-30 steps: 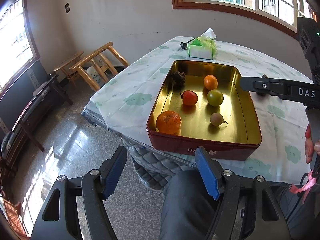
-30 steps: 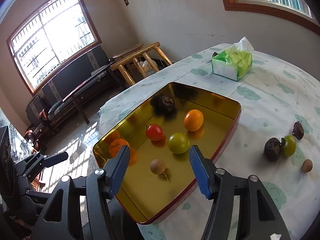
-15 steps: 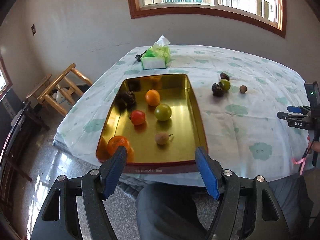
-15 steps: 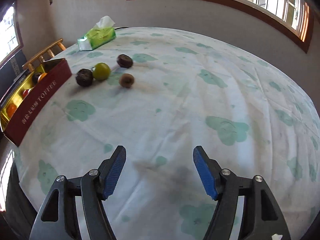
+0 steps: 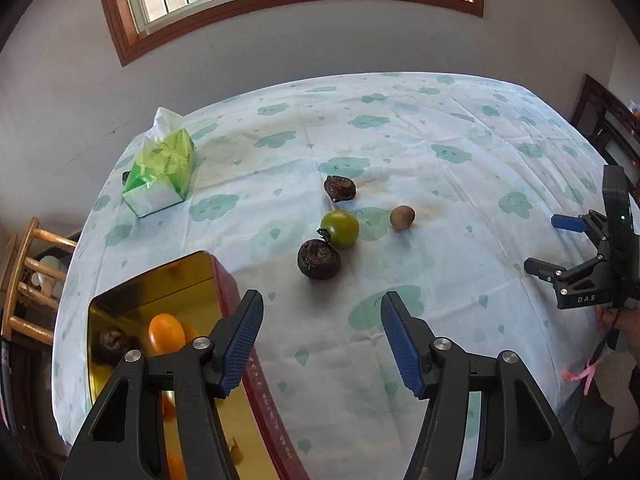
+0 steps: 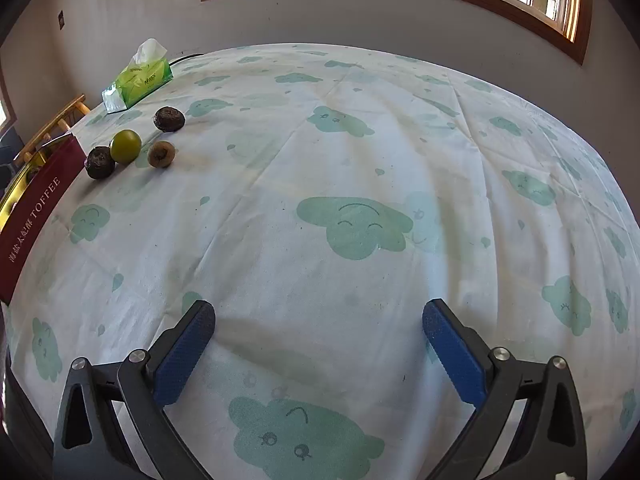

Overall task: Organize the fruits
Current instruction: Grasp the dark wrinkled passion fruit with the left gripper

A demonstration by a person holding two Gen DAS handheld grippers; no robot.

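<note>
Several loose fruits lie on the tablecloth: a green tomato [image 5: 340,227], a dark wrinkled fruit [image 5: 319,259] in front of it, another dark fruit [image 5: 339,188] behind it, and a small brown fruit [image 5: 402,217] to the right. They also show in the right wrist view, with the green tomato [image 6: 125,146] at far left. The gold tin [image 5: 120,304] with red walls holds an orange [image 5: 166,333] and a dark fruit [image 5: 113,345]. My left gripper [image 5: 322,338] is open and empty, short of the loose fruits. My right gripper [image 6: 319,354] is open and empty over bare cloth; it shows in the left wrist view [image 5: 558,246].
A green tissue pack [image 5: 162,172] stands at the table's far left, also in the right wrist view [image 6: 138,78]. A wooden chair [image 5: 28,276] stands off the left edge. The wall and window run behind the table.
My left gripper has swung right, from facing the tin to facing the loose fruits. My right gripper has moved away from the tin to over bare cloth and has opened wider.
</note>
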